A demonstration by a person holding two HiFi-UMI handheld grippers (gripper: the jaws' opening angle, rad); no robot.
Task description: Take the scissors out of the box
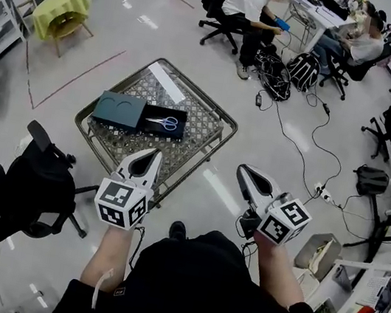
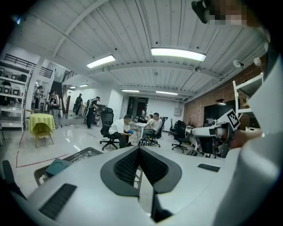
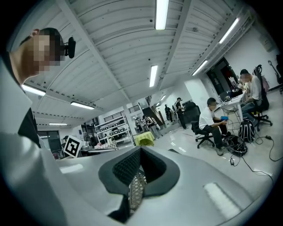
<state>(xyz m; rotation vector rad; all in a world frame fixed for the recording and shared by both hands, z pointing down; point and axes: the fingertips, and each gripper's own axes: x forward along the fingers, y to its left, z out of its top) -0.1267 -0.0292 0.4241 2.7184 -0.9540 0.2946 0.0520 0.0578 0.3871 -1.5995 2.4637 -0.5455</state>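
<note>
In the head view a pair of blue-handled scissors (image 1: 164, 121) lies in an open black box (image 1: 148, 128) on a metal mesh table (image 1: 199, 134). A teal lid (image 1: 119, 110) lies just left of the box. My left gripper (image 1: 156, 154) is shut and empty, its tips at the table's near edge, short of the box. To its right, off the table's near corner, my right gripper (image 1: 242, 169) also shows its fingers together with nothing held. The left gripper view looks level over its shut jaws (image 2: 139, 148) and catches the table edge (image 2: 84, 154) and lid (image 2: 57, 166). The right gripper view shows shut jaws (image 3: 140, 149).
A white strip (image 1: 167, 82) lies on the table's far side. A black office chair (image 1: 33, 187) stands at my left, close to the table. A yellow-draped chair (image 1: 60, 8) is far left. Seated people (image 1: 255, 9), bags and floor cables (image 1: 297, 132) fill the back right.
</note>
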